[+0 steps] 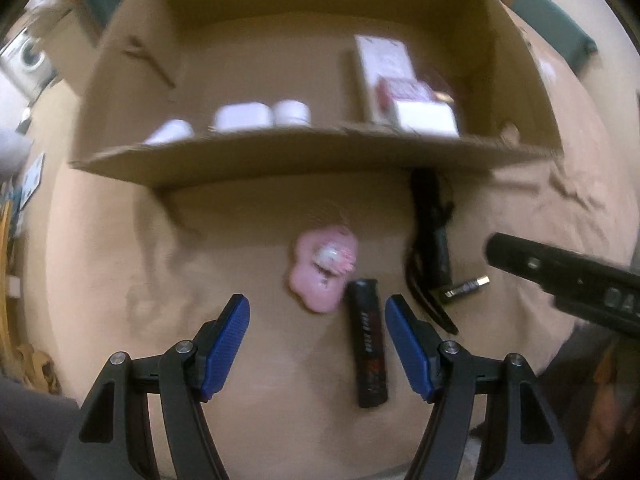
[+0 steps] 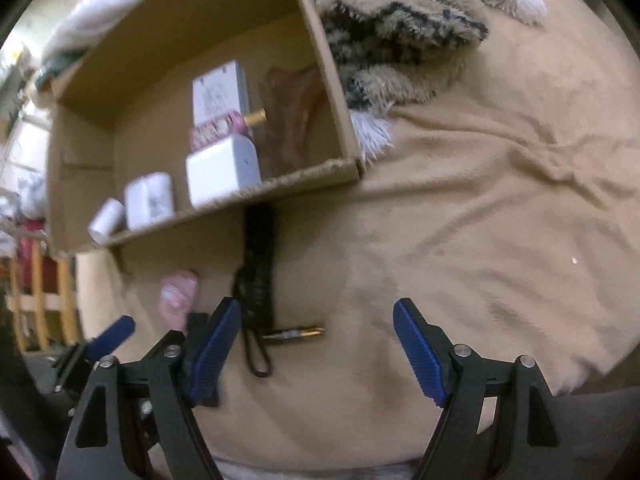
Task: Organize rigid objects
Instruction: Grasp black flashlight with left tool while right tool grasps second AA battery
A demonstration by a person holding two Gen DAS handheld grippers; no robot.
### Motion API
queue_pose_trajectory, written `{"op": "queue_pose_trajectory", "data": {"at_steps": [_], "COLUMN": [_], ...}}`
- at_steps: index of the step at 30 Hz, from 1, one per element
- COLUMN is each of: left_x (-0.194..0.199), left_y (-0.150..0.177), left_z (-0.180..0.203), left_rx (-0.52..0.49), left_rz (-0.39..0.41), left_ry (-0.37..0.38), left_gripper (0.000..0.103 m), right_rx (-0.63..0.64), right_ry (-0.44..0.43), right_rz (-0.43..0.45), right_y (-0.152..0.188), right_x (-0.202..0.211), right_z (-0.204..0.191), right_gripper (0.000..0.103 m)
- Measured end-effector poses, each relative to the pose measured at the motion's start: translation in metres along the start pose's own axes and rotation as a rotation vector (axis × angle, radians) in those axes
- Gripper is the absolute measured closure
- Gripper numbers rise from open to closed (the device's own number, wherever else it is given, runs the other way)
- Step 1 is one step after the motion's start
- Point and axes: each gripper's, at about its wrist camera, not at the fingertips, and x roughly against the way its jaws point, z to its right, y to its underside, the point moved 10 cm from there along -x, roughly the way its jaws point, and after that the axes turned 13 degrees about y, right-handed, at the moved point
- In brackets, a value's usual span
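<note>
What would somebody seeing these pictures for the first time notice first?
Probably the big open cardboard box lying on the tan blanket, with white bottles and small cartons lined up inside. In front of it, loose on the blanket, lie a pink flower-shaped trinket and a black tube with red lettering. That tube sits between the blue pads of the open left tool.

Dim, warm indoor light. Strong fisheye bending, black vignette at the corners. Motion blur smears the cardboard box (image 1: 280, 156) and its contents toward 12 o'clock; near blue fingertips (image 1: 228, 344) stay sharp. Box shadow falls toward 6 o'clock on the blanket (image 2: 480, 240).
</note>
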Motion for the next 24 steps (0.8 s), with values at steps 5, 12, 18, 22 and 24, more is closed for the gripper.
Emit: {"op": "queue_pose_trajectory", "data": {"at_steps": [5, 12, 18, 22, 24], "left_x": [-0.018, -0.019, -0.011, -0.005, -0.002], "left_y": [0.009, 0.012, 0.009, 0.008, 0.008], "left_z": [0.009, -0.001, -0.020, -0.030, -0.037], "left_rx": [-0.074, -0.067, -0.008, 0.020, 0.033], "left_rz": [-0.050, -0.081, -0.071, -0.057, -0.053], "left_ry": [-0.025, -0.028, -0.034, -0.043, -0.047], "left_gripper": [0.044, 0.092, 0.093, 0.093, 0.093], "right_rx": [0.100, 0.167, 0.151, 0.199, 0.230], "right_ry": [0.051, 0.054, 0.035, 0.075, 0.085], "right_rz": [-0.042, -0.057, -0.050, -0.059, -0.062], "right_y": [0.011, 0.020, 0.025, 0.025, 0.029], "right_x": [-0.016, -0.023, -0.016, -0.021, -0.024], "right_z": [-0.012, -0.025, -0.029, -0.029, -0.035], "right_gripper": [0.054, 0.054, 0.054, 0.054, 0.054]}}
